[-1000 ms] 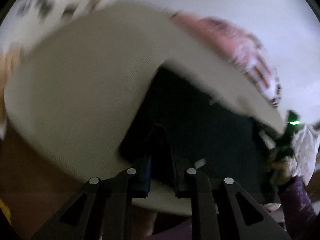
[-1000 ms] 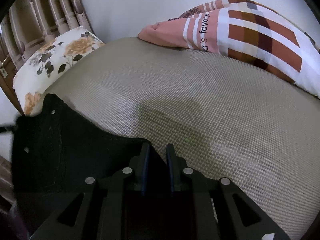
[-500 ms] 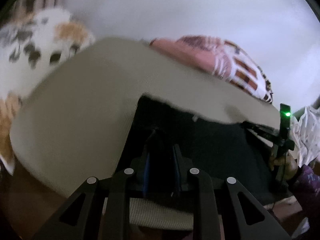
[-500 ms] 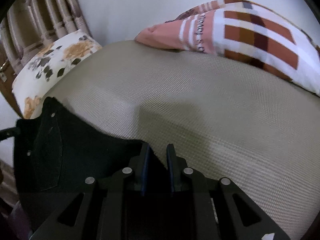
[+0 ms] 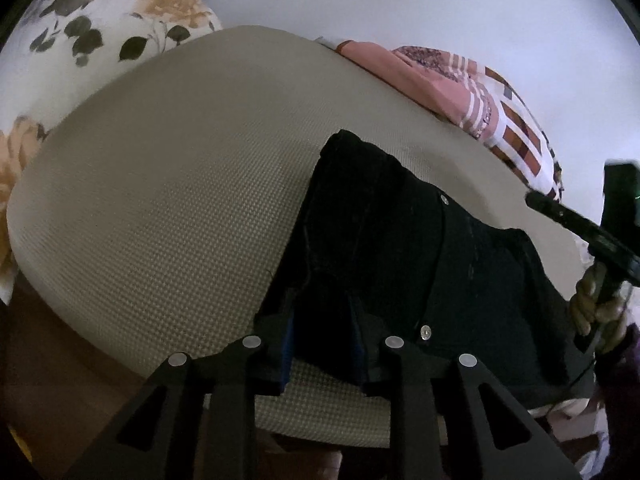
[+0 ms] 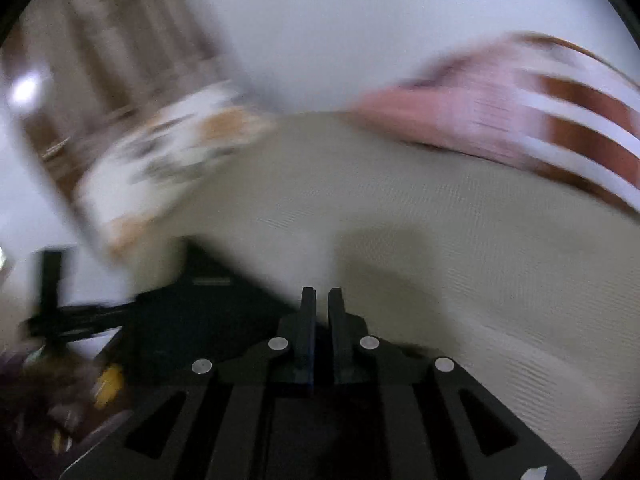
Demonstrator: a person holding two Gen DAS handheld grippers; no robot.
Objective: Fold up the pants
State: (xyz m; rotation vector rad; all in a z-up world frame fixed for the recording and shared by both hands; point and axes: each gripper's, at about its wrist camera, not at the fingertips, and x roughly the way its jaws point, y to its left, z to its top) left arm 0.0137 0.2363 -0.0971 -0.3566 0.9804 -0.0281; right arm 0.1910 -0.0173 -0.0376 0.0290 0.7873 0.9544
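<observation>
- Left gripper (image 5: 322, 322): fingers apart with dark cloth between them; whether they pinch it, I cannot tell.
- Right gripper (image 6: 321, 300): narrow gap, apparently empty.
- Black pants (image 5: 400, 240) lie at the bed's (image 5: 160, 200) near edge.
- Likely spreading stage; next, smooth flat before folding.

Bare beige mattress (image 5: 168, 208) lies open left of the black pants (image 5: 400, 264); a floral pillow (image 5: 100, 20) and striped pillow (image 5: 500, 112) bound its far edge.
</observation>
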